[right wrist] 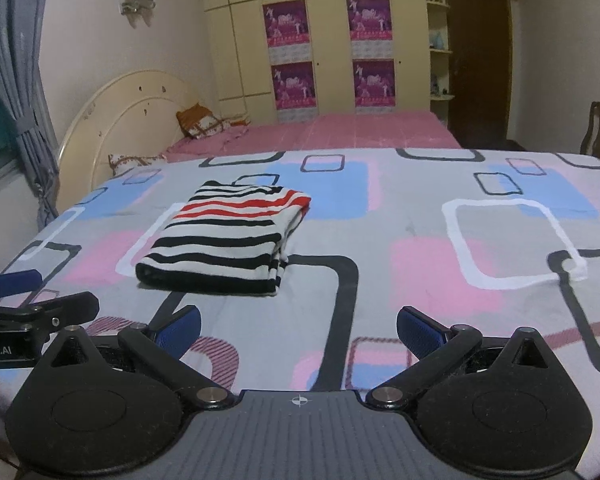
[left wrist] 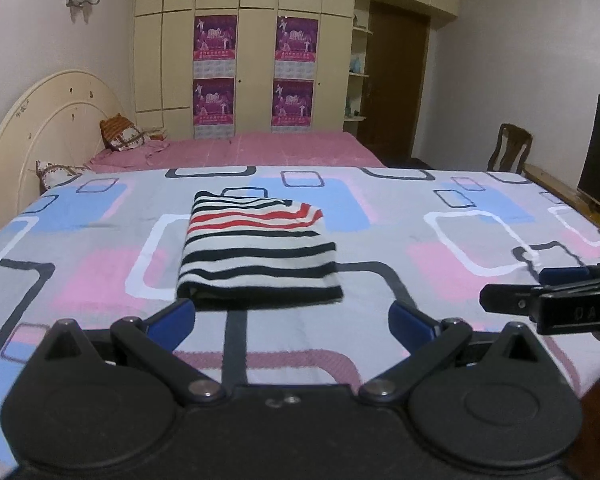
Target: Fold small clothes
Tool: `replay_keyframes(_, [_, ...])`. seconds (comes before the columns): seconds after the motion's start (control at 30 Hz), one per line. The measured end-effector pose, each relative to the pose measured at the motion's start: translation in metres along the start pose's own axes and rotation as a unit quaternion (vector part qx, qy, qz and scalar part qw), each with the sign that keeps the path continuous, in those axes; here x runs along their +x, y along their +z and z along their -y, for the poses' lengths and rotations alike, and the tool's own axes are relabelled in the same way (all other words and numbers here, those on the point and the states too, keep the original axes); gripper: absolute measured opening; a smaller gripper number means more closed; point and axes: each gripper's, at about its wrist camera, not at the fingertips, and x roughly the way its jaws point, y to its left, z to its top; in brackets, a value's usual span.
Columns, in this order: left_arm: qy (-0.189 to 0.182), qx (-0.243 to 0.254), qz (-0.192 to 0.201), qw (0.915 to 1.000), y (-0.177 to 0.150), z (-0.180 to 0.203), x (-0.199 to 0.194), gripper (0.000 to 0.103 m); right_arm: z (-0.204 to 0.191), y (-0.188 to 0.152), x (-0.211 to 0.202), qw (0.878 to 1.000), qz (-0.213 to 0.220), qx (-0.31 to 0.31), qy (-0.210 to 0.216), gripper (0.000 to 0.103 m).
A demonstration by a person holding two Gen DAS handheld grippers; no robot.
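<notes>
My left gripper (left wrist: 292, 320) has its jaws wide apart and holds nothing. My right gripper (right wrist: 298, 330) is wide too, with nothing in it. The striped shirt (left wrist: 256, 248) lies folded flat on the patterned sheet (left wrist: 440, 240), just past my left fingers and a bit left of my right ones.
</notes>
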Motion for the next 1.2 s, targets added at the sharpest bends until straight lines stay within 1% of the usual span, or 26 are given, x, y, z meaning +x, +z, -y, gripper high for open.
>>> replay_keyframes(0.2, [0.000,0.005,0.010,0.9999,-0.010,0.013,-0.027,0.103,-0.003,-0.013,-0.032,1.000,0.006,-0.004,0.003,0.103])
replay_keyframes(0.4, [0.000,0.002,0.014,0.9999,-0.015,0.018,-0.041,0.103,-0.005,-0.015,-0.050,1.000,0.014,-0.008,0.000,0.103])
replay_keyframes(0.67, [0.001,0.005,0.030,0.9995,-0.010,0.021,-0.049,0.103,-0.005,-0.012,-0.056,1.000,0.025,-0.010,0.006,0.103])
replay_keyframes(1.2, [0.001,0.005,0.031,0.9995,-0.009,0.022,-0.048,0.103,-0.005,-0.011,-0.056,1.000,0.026,-0.014,0.007,0.103])
